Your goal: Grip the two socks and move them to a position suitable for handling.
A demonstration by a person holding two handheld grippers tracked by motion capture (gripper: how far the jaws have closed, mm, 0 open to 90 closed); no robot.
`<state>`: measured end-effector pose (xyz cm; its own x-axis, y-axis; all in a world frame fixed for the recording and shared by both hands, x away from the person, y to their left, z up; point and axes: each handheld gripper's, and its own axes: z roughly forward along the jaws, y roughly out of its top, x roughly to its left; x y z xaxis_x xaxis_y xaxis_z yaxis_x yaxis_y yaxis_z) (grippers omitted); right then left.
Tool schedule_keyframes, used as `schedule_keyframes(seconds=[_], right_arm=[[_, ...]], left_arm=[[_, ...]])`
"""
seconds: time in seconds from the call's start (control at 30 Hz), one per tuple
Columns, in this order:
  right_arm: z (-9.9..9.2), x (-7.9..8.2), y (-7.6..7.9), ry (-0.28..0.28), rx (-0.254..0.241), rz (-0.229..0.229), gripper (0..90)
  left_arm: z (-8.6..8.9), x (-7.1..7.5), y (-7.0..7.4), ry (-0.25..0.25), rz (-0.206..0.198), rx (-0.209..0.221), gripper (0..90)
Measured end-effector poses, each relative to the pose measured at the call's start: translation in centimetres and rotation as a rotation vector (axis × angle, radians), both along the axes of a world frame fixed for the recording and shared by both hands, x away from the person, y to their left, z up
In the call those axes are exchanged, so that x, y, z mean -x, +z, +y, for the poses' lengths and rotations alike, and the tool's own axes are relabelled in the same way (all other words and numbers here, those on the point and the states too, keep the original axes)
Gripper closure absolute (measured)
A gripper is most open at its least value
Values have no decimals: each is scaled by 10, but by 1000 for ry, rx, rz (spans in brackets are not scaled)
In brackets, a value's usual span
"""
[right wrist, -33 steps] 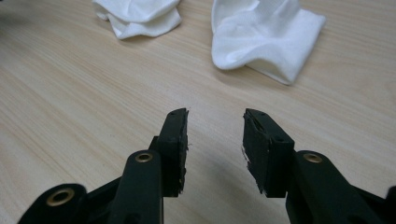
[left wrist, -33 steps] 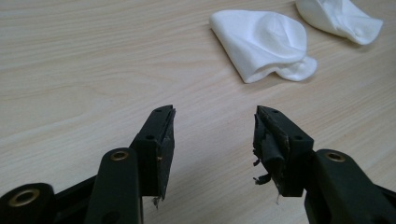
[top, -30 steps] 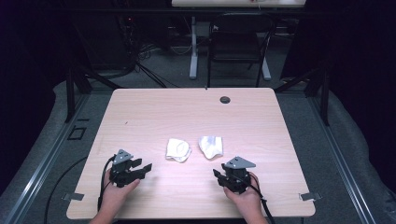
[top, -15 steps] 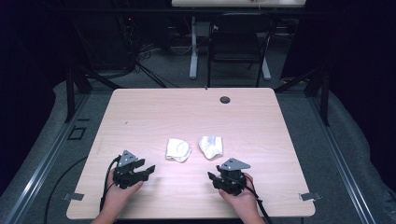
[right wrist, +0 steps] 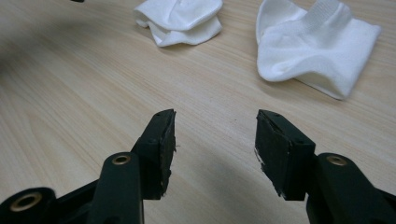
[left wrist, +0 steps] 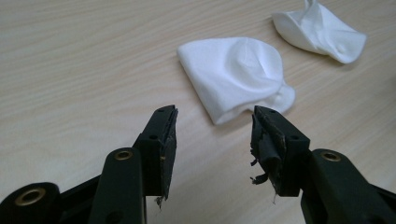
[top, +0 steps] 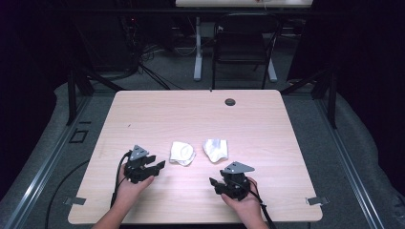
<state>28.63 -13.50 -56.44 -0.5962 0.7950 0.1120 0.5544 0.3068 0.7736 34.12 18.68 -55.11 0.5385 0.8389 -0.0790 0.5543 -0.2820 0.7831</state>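
Note:
Two crumpled white socks lie side by side on the wooden table [top: 191, 114]: the left sock [top: 182, 153] [left wrist: 236, 77] [right wrist: 180, 16] and the right sock [top: 216, 149] [left wrist: 322, 30] [right wrist: 317, 46]. My left gripper [top: 160, 165] [left wrist: 215, 116] points at the left sock's near edge, just short of it. Its jaws have just been closing a little, stand open, and hold nothing. My right gripper [top: 213, 183] [right wrist: 215, 119] sits nearer the front edge, below the right sock and apart from it. Its jaws have just been opening, with only bare wood between them.
A small black grommet [top: 230, 101] sits near the table's far edge. Beyond the table stand a dark chair [top: 241, 43] and a desk leg [top: 197, 47] on grey floor. Cables trail from both grippers over the front edge.
My left hand has moved right and slightly away from me, bringing its gripper up to the left sock. The right hand has stayed about where it was. Both socks lie unmoved.

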Motion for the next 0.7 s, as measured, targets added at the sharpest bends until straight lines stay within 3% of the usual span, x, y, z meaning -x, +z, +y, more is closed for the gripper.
schedule_keyframes(seconds=[0.1,0.37,0.57,0.7], right_arm=[[1,1,0,-5,7,-8,490],[-1,0,0,-16,9,0,519],[-2,-1,0,-19,14,6,506],[-2,-2,-1,-27,5,6,485]], left_arm=[[-14,-15,-1,-7,6,-15,548],[-43,-35,-7,-26,14,-62,646],[-53,-42,-20,-15,36,-87,650],[-55,-42,-23,-34,35,-110,653]])
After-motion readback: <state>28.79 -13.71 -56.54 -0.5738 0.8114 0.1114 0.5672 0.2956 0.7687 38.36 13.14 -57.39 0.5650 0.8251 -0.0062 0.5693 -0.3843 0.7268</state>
